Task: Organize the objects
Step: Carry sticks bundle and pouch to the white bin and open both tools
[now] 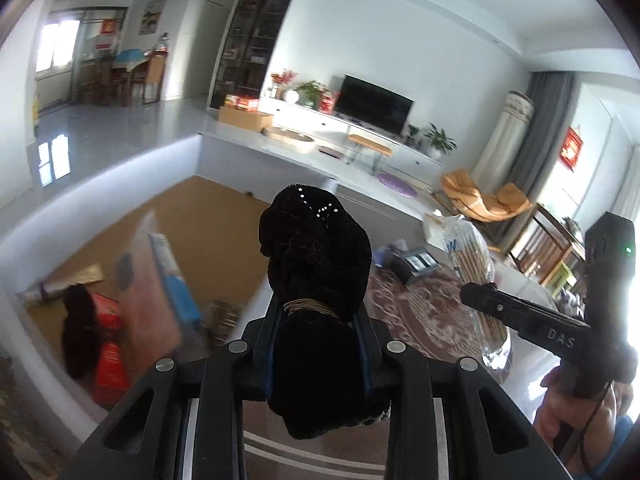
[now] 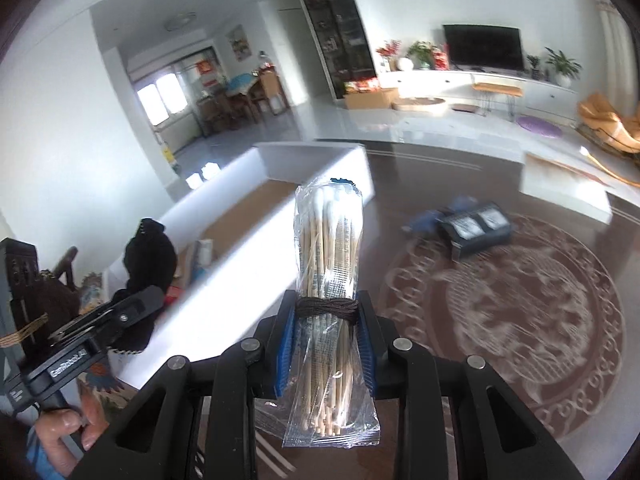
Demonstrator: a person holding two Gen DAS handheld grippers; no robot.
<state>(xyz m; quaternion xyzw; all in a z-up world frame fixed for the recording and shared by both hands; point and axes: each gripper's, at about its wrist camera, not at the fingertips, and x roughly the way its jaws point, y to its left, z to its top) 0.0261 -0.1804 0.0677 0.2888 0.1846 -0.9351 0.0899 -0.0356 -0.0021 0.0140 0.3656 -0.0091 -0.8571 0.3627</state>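
1. The black fabric bundle is clamped between the fingers of the left gripper, which are closed tight on its middle; it hangs in the air just beside the white box, over the table
2. The packet of cotton swabs stands upright in the right gripper, its fingers pressed shut on the plastic wrap, raised above the table near the box's long wall
3. The box sits along the table's left edge and already holds a red carton, a blue-and-white pack and a dark cloth
4. A dark case lies on the table toward its far edge, not yet sorted
5. To do this step well, carry each load clear over the box wall, lower into a bare patch of cardboard floor, and release one gripper at a time so the loads do not collide
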